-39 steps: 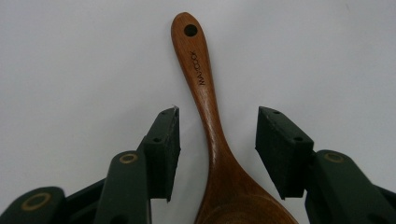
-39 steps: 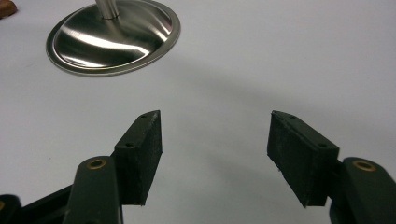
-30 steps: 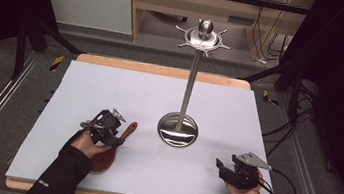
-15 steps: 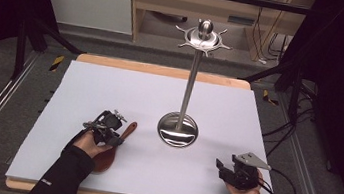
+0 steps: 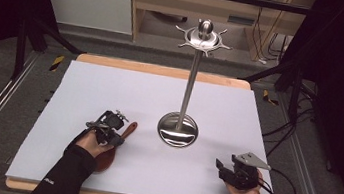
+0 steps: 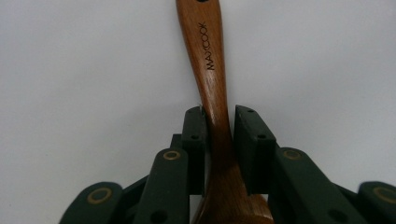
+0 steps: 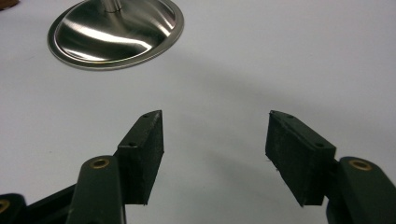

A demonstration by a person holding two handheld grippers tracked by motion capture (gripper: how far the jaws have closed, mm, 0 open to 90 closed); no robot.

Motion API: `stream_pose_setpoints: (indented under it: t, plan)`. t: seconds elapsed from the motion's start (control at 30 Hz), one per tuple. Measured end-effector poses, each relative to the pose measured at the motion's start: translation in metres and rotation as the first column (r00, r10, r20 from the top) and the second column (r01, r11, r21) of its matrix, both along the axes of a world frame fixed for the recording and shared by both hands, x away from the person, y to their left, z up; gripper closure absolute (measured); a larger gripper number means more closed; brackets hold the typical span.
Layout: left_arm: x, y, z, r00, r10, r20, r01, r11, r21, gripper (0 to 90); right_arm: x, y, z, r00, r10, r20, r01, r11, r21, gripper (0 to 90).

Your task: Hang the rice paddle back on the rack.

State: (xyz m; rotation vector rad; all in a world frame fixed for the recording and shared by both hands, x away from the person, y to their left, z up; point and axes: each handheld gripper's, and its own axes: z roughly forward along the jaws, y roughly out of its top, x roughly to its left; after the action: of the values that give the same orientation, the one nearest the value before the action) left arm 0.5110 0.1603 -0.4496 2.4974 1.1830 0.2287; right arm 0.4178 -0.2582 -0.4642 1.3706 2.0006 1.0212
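The white worktop (image 5: 110,94) is evenly and brightly lit from above, while the floor and room around it fall into deep darkness at the left and right edges of the high view. The high view is a little soft and grainy. The metal stand (image 5: 191,79) catches bright glare on its round base (image 7: 114,32), which mirrors the light in streaks. In the left gripper view the wooden spoon (image 6: 210,70) handle is sharp, with a glossy sheen, and the near black jaws are slightly blurred. In the right gripper view soft, faint shadows spread on the worktop beneath the jaws.
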Motion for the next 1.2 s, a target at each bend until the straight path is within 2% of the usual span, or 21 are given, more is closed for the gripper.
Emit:
stream_pose_setpoints:
  t: [0.13,0.37,0.6,0.77,1.1,1.2]
  plan:
    - [-0.0005,0.0009,0.0003,0.9998,-0.02,-0.001,0.02,0.9998,0.006,77.1,0.0001,-0.0006,-0.0002,1.0,0.003,0.007,-0.003,1.0,-0.007,37.5]
    - [-0.0018,0.0013,0.0009,0.9984,-0.054,-0.012,0.055,0.9984,0.016,76.8,-0.0001,-0.0002,-0.0001,1.0,0.003,0.0,-0.003,1.0,-0.002,38.0]
    - [0.0004,-0.0021,0.002,0.995,-0.096,-0.028,0.097,0.994,0.05,75.3,0.0007,-0.0006,-0.0003,0.9999,0.011,0.0,-0.011,0.9999,-0.007,38.6]
    - [0.0022,-0.0045,0.0024,0.9933,-0.106,-0.045,0.109,0.9918,0.067,75.0,0.0007,-0.0008,-0.0002,0.9999,0.01,-0.001,-0.01,0.9999,-0.003,38.8]
    - [0.0051,-0.0019,0.002,0.9929,-0.102,-0.061,0.105,0.9935,0.044,76.3,0.0013,-0.0007,-0.0002,0.9998,0.017,-0.014,-0.017,0.9998,0.004,38.5]
    - [0.0059,-0.0034,0.0025,0.992,-0.107,-0.067,0.111,0.9921,0.058,77.0,0.0019,-0.0011,-0.0007,0.9998,0.019,-0.009,-0.019,0.9998,-0.002,38.4]
